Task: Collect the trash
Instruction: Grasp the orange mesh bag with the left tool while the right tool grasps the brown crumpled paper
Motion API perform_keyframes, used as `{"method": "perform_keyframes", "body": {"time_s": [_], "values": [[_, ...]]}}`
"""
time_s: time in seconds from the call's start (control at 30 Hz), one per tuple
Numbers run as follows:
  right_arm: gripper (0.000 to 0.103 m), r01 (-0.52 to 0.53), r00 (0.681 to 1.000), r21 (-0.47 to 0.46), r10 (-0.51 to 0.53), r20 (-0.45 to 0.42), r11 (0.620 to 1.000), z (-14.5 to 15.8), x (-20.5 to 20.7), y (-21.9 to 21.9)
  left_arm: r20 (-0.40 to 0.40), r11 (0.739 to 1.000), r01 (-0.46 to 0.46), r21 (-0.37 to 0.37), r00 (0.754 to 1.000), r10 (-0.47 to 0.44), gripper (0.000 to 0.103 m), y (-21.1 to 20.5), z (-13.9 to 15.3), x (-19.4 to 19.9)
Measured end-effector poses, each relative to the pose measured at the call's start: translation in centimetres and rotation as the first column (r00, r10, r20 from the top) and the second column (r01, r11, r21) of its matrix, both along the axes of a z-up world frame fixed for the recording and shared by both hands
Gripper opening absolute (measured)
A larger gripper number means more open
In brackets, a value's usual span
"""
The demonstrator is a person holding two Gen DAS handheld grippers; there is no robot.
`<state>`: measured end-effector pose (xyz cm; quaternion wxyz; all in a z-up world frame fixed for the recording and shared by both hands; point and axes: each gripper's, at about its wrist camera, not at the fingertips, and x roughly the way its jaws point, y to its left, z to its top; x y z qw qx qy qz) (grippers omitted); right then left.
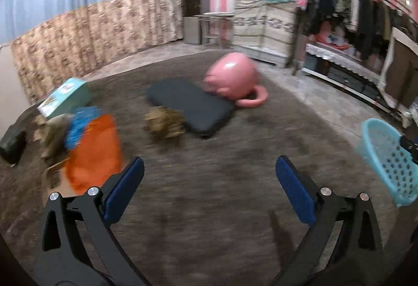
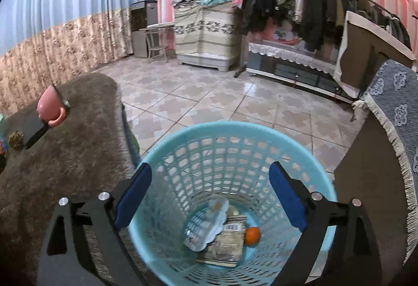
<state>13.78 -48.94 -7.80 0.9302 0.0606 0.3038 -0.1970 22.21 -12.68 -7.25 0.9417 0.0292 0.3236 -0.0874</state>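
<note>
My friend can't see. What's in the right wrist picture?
A blue basket sits right below the open right gripper, with wrappers and an orange at its bottom. To the left, a pink mug lies on a brown rug.

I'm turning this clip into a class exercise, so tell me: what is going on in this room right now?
A person is collecting trash with two hand-held tongs. The right tongs hang open over a light-blue basket that already holds wrappers and an orange ball. The left tongs are open and empty above the brown carpet, where a crumpled brown wad and an orange bag lie beside a pink mug.
</note>
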Motion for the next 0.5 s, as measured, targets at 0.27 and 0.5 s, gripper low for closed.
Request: {"method": "perform_keyframes", "body": {"time_s": [0.27,0.5], "values": [[0.090,-0.073,0.996,0.043,0.071,0.044,0.996,0.2,0.9,3.7,-0.012,0.982,-0.191,0.014,0.982,0.191,0.097,8.9,-0.6,2.3],[0.090,-0.189,0.982,0.067,0.188,0.032,0.980,-0.5,2.4,8.1,-0.079,0.970,-0.243,0.002,0.967,0.242,0.087,13.2,-1.7,4.8]]}}
